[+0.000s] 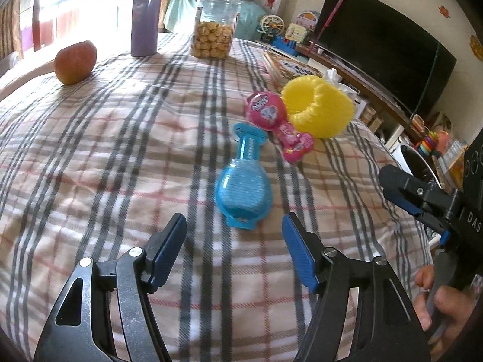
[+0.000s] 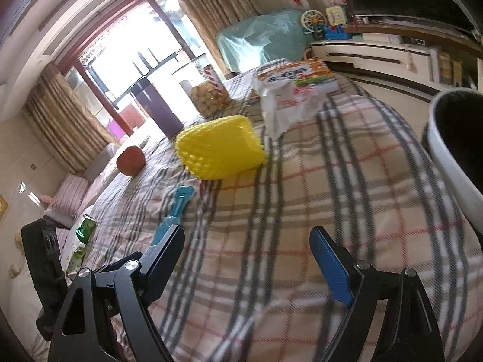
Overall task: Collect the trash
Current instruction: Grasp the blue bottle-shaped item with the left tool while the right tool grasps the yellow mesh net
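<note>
The left gripper (image 1: 234, 235) is open, with nothing between its blue pads (image 1: 297, 250). It hangs over the checked tablecloth (image 1: 120, 157) and points down at the blue wrapper (image 1: 243, 185), which lies flat just in front of it, in the middle of the table. I think the claw is open like this so it can slide around the wrapper and pinch it. Touching the blue wrapper's thin end is a pink wrapper (image 1: 273, 120), and that one leans on a yellow spiky tub (image 1: 320, 107) close to the right edge of the table. These look like the trash to pick up. At the far edge stand an apple (image 1: 75, 61), a purple flask (image 1: 145, 15) and a jar of cookies (image 1: 212, 28); they look like things to keep, so they sit out of the way. The right gripper (image 2: 246, 255) is open wide too and holds nothing. It waits over bare cloth near the right edge, and a hand (image 1: 443, 307) holds its handle. Past that edge is a white bin with a dark inside (image 2: 446, 154), so trash may go there. A white plastic bag (image 2: 286, 102) lies crumpled near the far right corner, by a box (image 2: 308, 74).
</note>
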{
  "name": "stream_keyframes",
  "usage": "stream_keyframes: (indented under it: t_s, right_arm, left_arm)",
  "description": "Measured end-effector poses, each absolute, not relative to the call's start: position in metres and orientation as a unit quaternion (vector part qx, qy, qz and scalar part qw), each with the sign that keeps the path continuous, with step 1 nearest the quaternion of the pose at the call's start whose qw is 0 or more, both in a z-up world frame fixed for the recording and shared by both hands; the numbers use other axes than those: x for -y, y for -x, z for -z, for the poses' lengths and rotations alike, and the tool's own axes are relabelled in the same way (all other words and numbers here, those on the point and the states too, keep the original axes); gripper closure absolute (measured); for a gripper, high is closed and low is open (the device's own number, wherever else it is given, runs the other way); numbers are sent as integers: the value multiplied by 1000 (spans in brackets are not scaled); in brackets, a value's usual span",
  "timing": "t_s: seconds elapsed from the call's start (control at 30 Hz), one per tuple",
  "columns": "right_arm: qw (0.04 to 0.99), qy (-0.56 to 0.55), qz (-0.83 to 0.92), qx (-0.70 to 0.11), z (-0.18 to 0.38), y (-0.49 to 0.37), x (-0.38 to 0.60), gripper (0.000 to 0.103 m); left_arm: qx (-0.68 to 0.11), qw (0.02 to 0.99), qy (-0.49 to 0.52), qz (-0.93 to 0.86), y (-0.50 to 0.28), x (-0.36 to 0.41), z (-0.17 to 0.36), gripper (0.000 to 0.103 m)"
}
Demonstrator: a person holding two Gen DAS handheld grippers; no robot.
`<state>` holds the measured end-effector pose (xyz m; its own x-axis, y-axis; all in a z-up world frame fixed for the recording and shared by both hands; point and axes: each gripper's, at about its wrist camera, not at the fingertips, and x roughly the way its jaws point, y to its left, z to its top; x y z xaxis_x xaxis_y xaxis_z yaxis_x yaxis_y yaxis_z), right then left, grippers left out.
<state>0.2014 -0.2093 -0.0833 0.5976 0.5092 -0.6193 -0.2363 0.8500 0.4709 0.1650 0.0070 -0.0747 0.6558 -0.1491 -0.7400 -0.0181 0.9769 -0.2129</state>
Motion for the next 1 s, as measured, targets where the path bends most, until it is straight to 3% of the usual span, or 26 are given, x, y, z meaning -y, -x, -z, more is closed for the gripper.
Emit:
stream_keyframes:
  t_s: [0.7,0.77,0.87,0.9,0.93,0.97,1.0]
  right_arm:
    - [872,-159,-243,-393,85,-263,165,16]
    - [872,-159,-246,-392,86,-268,160,16]
    - [874,-153,-250,-388,85,-272,155,18]
    - [875,-149,-250,-387,85,-273,154,20]
    - [876,-144,-250,-386,85,-273,153,30]
    - [875,-142,-250,-388,86,-274,152,43]
    - [874,-142,-250,-391,88,-274,153,48]
  left_arm:
    - [-420,904,70,44,-197,-3,80,36]
    - [-419,904,65,46,-198,-1,80,38]
    - [-420,904,59,51,-199,2,81,52]
    - [-420,904,57,53,-199,3,81,58]
    - [-420,904,55,55,-199,3,81,65]
    - [-420,904,54,56,-199,4,81,66]
    - [-419,905,52,57,-200,4,81,66]
